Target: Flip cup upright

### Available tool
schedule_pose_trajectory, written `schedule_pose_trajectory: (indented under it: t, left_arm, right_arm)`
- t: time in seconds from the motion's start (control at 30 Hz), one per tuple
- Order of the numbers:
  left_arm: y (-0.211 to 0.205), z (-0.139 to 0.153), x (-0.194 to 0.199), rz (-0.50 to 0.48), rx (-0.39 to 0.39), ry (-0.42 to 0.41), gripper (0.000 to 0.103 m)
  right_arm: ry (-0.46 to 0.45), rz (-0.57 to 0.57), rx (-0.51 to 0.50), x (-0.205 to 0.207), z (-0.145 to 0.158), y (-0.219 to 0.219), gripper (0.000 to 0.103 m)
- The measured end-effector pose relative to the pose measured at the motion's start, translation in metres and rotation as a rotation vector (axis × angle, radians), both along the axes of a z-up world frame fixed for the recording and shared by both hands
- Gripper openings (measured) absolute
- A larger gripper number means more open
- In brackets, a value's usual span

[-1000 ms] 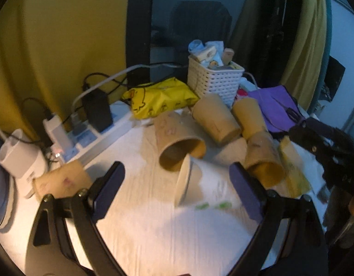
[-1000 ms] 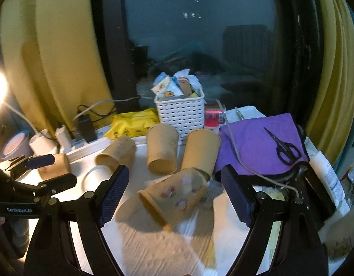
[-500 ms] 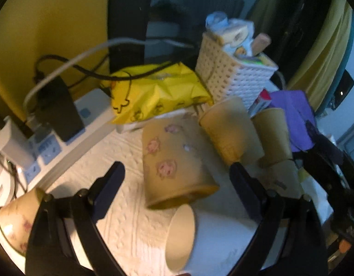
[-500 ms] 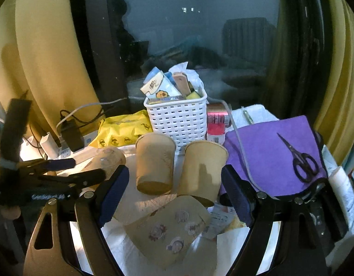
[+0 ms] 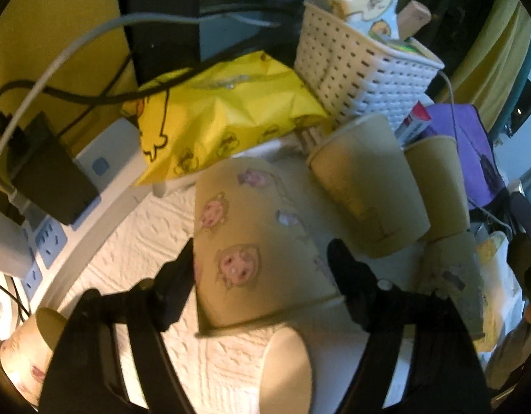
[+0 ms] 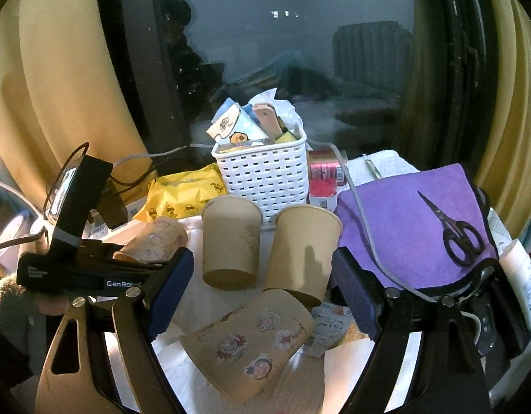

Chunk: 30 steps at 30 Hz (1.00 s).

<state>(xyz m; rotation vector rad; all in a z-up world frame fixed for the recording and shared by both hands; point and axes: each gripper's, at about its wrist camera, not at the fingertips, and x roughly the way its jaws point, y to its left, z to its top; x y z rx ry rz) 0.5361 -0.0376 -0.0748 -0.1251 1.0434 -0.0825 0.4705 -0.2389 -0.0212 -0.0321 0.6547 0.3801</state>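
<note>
Several tan paper cups lie tipped over on a white towel (image 5: 134, 258). In the left wrist view my left gripper (image 5: 260, 269) has its fingers on both sides of a cup with pig stickers (image 5: 255, 252), mouth toward the camera; the pads touch its walls. The same cup shows in the right wrist view (image 6: 155, 239) inside the left gripper. My right gripper (image 6: 262, 293) is open and empty above another sticker cup (image 6: 251, 341) lying on its side. Two plain cups (image 6: 231, 241) (image 6: 303, 252) lie behind it.
A white basket (image 6: 265, 176) full of small items stands at the back, with a yellow packet (image 5: 224, 117) and a power strip (image 5: 58, 220) to its left. A purple cloth (image 6: 413, 227) with scissors (image 6: 455, 231) lies at right. A white cup (image 5: 286, 372) lies near the left gripper.
My left gripper moved forward over the pig-sticker cup and its fingers narrowed onto the cup's sides. The right gripper shifted slightly and stayed open.
</note>
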Motion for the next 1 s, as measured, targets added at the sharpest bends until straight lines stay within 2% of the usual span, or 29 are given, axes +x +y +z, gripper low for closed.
schedule_pose_trajectory:
  t: [0.23, 0.4, 0.67, 1.0]
  left_arm:
    - [0.001, 0.03, -0.011, -0.023, 0.012, -0.071, 0.075]
    - [0.001, 0.062, -0.042, -0.07, -0.015, -0.144, 0.075]
    - [-0.011, 0.11, -0.118, -0.174, -0.034, -0.238, 0.075]
    - [-0.026, 0.118, -0.228, -0.275, -0.037, -0.276, 0.075]
  right_arm:
    - [-0.013, -0.02, -0.008, -0.007, 0.009, -0.004, 0.085]
    - [-0.041, -0.033, -0.009, -0.021, 0.025, -0.008, 0.085]
    - [-0.083, -0.034, -0.017, -0.063, 0.048, -0.008, 0.085]
    - [-0.105, -0.023, -0.049, -0.14, 0.062, -0.008, 0.085]
